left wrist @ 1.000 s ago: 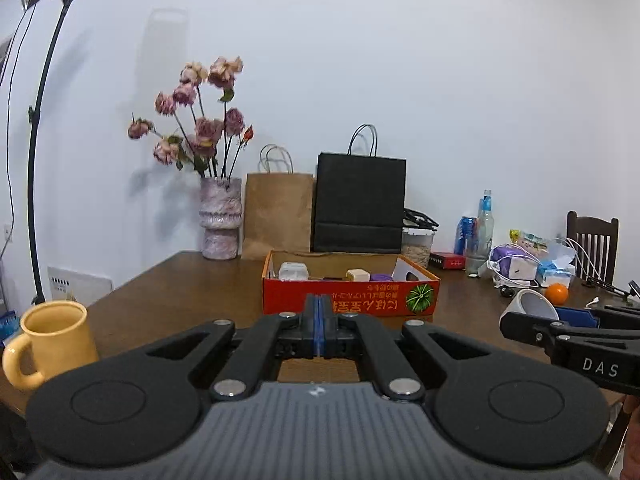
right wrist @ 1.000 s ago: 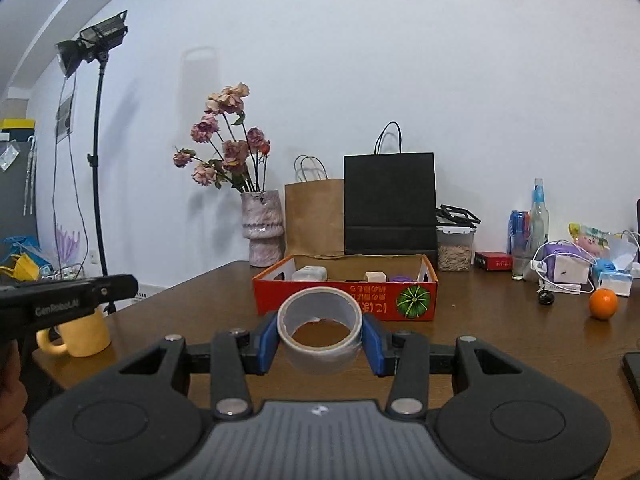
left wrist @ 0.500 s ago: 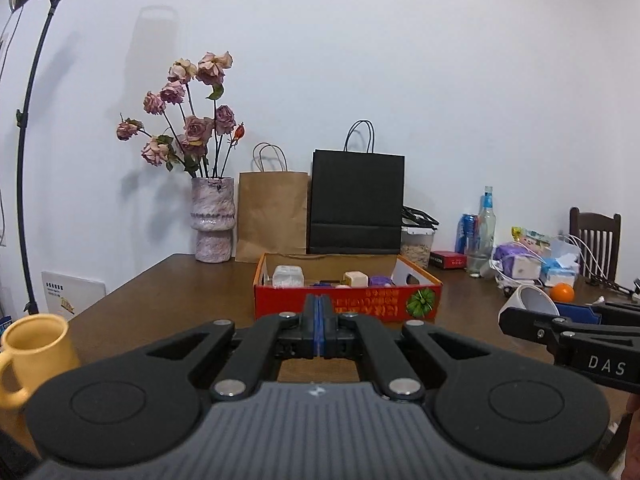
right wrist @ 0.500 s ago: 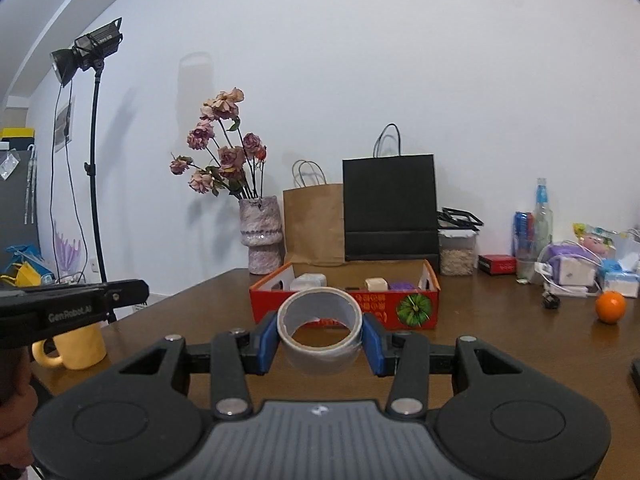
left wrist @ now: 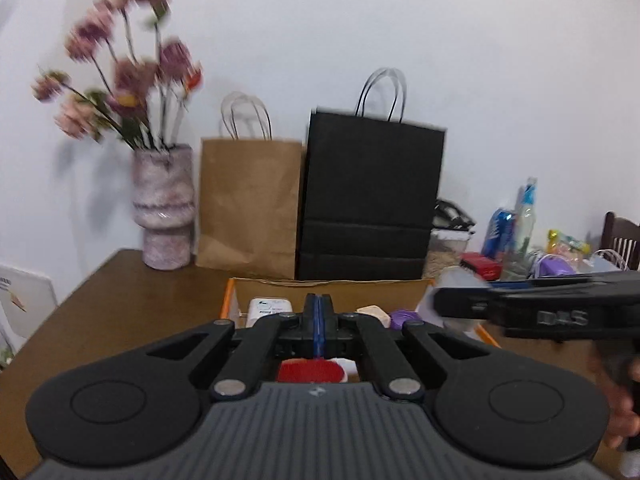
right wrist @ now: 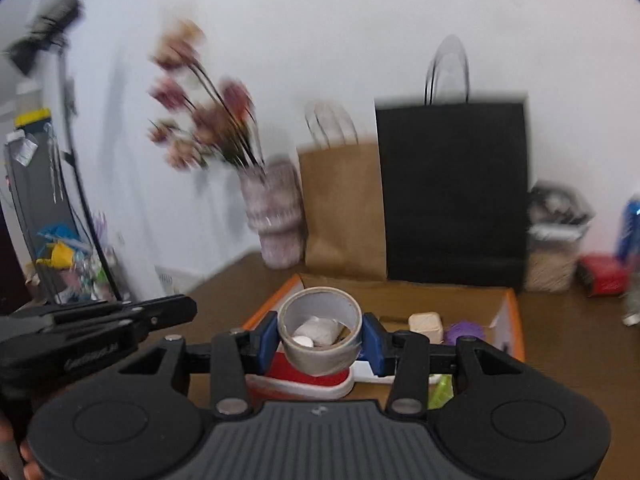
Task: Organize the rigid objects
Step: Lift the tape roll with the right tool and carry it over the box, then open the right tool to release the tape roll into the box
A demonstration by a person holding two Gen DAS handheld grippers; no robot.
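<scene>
The left gripper (left wrist: 318,320) has its two blue-lined fingers pressed flat together with nothing between them, and it hangs over the near edge of the box (left wrist: 234,294). To the right of it, the right gripper (right wrist: 320,338) clamps the tape roll (right wrist: 320,336) from both sides, a blue pad against each flank of the roll. The roll sits above the left part of the box, with its hole facing up and toward the camera, so its axis tilts steeply upward while its width spans the gap between the fingers.

Only the right wrist view shows the roll clearly, and through its hole a white object inside the box; it also shows a beige block (right wrist: 426,326) and a purple thing (right wrist: 464,332) further right in the box. The left wrist view shows only a blurred pale shape at the tip of the right gripper, right of the box.
</scene>
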